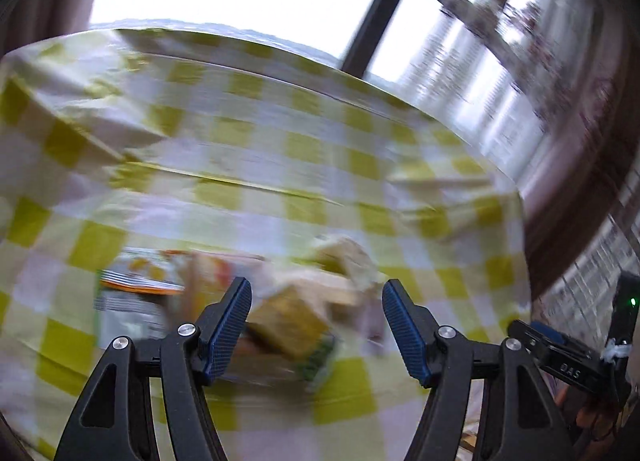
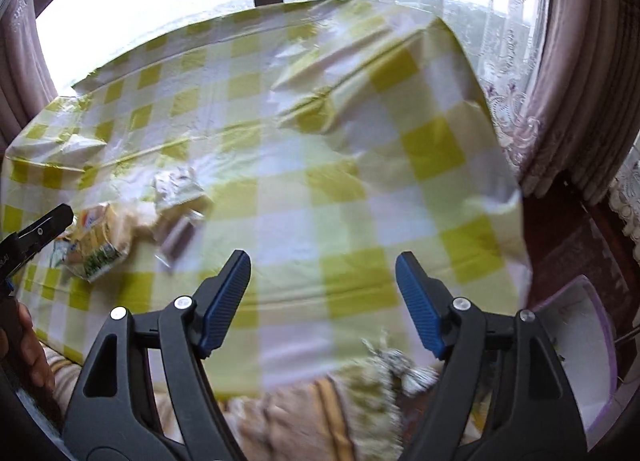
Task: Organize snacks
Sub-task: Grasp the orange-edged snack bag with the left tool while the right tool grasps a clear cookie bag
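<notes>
Nearest the left wrist camera, the left gripper (image 1: pixel 316 325) has its blue-padded jaws spread wide and empty, framing a loose pile of snack packets (image 1: pixel 240 301) on the yellow-checked tablecloth (image 1: pixel 280 133). A yellow packet (image 1: pixel 288 323) sits between the pads at about 6 o'clock in that view, an orange-and-white packet (image 1: pixel 140 285) lies toward 8 o'clock, and a pale crumpled wrapper (image 1: pixel 348 257) sits just beyond the yellow one; motion blur hides labels and exact edges, so I cannot tell which packets overlap. In the right wrist view the right gripper (image 2: pixel 322 303) is likewise open and holding nothing, above bare cloth near the table's front edge, with the same pile well off toward 9 o'clock and a white container with a lilac rim (image 2: pixel 576 345) down at 4 o'clock beside the table. The step in hand looks like the left gripper picking the yellow packet. To do it well, it would help to centre one packet only between the pads, come down square to the cloth, and pinch the packet's body rather than a slippery corner. The loose, creased tablecloth could get caught with it, so the pads should stop just short of the cloth.
</notes>
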